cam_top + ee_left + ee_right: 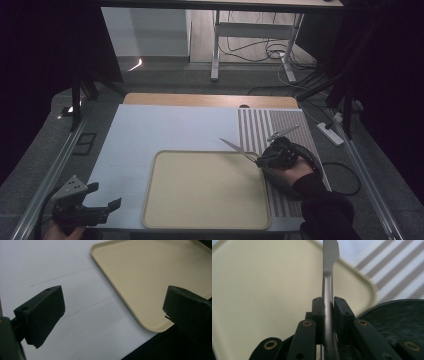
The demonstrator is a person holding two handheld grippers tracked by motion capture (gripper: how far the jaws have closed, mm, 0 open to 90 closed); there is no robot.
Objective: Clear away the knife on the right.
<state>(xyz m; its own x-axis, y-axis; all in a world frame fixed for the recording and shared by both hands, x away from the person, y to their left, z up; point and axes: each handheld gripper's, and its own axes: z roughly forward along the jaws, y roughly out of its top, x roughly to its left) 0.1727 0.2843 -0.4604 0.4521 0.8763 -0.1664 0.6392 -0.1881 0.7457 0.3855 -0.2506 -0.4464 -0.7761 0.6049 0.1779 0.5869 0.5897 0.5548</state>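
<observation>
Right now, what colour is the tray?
Pale beige tray, clearest in the high view.

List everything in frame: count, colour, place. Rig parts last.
knife: 1, silver metal, clamped in the right hand-held gripper, blade reaching over the tray's far right corner
tray: 1, beige, bare, near middle of the table
mat: 1, white, under the tray
striped mat: 1, grey and white stripes, right of the white mat
dark round plate: 1, dark, beside the tray under the right gripper
table: 1, wooden edge showing at the far side
left hand-held gripper: 1, black, near left corner, jaws wide apart, nothing between them
right hand-held gripper: 1, black, right of the tray, shut on the knife
</observation>
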